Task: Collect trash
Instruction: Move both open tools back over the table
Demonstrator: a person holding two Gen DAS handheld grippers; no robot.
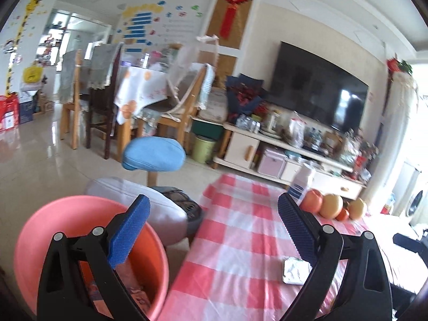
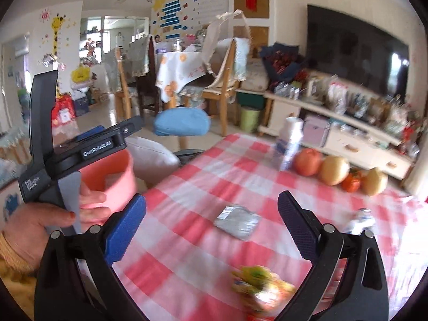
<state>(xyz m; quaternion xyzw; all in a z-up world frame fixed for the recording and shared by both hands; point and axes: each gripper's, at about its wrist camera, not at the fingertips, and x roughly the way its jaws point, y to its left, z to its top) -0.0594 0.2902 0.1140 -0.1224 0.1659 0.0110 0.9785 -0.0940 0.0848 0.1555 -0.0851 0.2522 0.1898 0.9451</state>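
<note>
Pink bucket (image 1: 88,240) left of checked table (image 1: 240,240); three trash bits: silver wrapper (image 2: 237,221), yellow-orange packet (image 2: 260,289), white-blue scrap (image 2: 361,220); left gripper (image 1: 214,208) and right gripper (image 2: 212,207) fingers apart, empty.

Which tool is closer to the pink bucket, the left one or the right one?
Left. The left tool hangs at the pink bucket, one finger over its opening. The right tool is over the checkered tablecloth, to the bucket's right. Both are open and empty.
</note>
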